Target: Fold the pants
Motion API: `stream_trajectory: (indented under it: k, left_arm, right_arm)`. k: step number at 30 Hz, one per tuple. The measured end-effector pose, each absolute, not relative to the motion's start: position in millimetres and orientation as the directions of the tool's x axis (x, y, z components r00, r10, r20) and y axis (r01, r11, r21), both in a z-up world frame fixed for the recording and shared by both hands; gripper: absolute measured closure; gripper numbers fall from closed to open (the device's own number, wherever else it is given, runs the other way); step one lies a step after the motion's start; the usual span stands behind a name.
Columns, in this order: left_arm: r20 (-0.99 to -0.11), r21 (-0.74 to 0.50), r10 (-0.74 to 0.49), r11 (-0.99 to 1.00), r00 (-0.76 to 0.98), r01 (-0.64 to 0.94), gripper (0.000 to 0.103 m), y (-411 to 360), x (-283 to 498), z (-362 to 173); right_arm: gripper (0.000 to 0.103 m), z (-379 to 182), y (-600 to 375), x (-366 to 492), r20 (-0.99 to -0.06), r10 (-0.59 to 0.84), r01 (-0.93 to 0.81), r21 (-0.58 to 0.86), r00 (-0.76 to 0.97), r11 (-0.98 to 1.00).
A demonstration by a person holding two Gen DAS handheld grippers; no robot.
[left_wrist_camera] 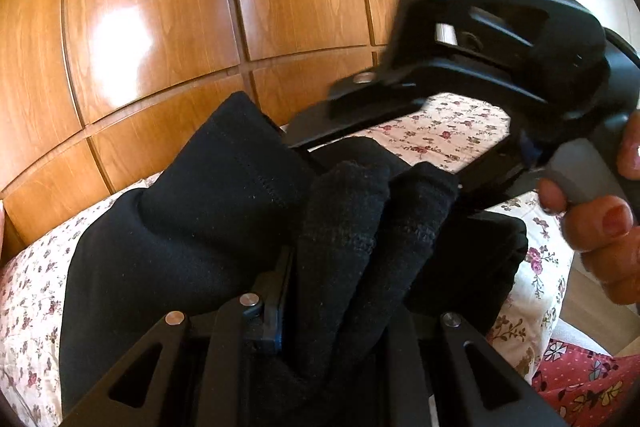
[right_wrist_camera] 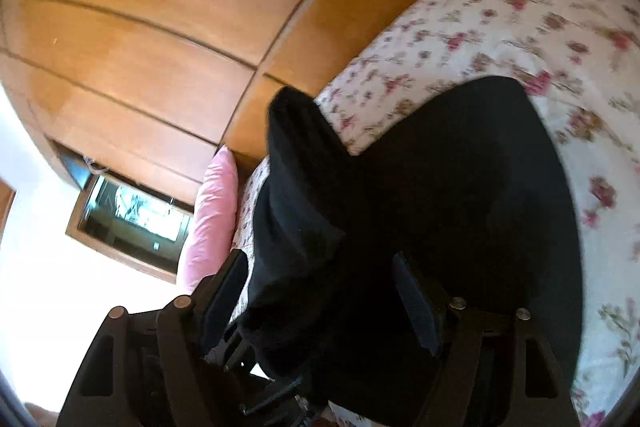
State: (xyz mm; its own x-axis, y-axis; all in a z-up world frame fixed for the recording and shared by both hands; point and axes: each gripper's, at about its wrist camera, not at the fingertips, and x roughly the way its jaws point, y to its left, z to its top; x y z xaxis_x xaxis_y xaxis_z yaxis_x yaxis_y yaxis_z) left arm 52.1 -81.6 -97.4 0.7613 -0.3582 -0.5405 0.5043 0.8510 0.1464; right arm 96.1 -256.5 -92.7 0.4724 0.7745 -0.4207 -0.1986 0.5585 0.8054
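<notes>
Left gripper (left_wrist_camera: 296,291): jaws nearly closed, a bunched fold of the black pants (left_wrist_camera: 168,227) is clamped between them. Right gripper (right_wrist_camera: 320,291): jaws stood wide, pants fabric is draped between and over the fingers; no pad is seen pressing on it, so it is read as open. In the left wrist view the right gripper (left_wrist_camera: 316,131) is seen at 1 o'clock, held by a hand (left_wrist_camera: 600,219) at 3 o'clock.

Pants are spread on a bed (right_wrist_camera: 500,7) with a floral sheet, one end lifted at the grippers.

Glossy wooden wardrobe panels (left_wrist_camera: 160,7) are seen from 10 to 12 o'clock behind the bed. A pink pillow (right_wrist_camera: 212,203) is seen at 9 o'clock in the right wrist view, against the bed edge.

Count: one pants, two grippers, one pillow, one hand visible.
</notes>
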Motion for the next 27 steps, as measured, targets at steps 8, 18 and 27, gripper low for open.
stream_trajectory:
  k: [8,18,27]
  left_arm:
    - [-0.544,0.148,-0.386,0.830,0.745,0.538,0.073,-67.1,35.6,-96.2]
    - [-0.443,0.095,-0.287,0.927,0.849,0.362,0.055,38.4,-17.3,-76.2]
    - [-0.548,0.024,-0.278,0.937,0.789,0.347,0.038,92.9,-22.1,-86.4]
  right_arm:
    - [0.086,-108.5,-229.5,109.6,-0.543,0.712,-0.188,0.720,0.446,0.667]
    - [0.086,-109.7,-235.8,102.3,-0.528,0.708,-0.175,0.730,0.468,0.660]
    - [0.085,-117.5,-239.8,107.4,-0.512,0.721,-0.122,0.771,0.467,0.625]
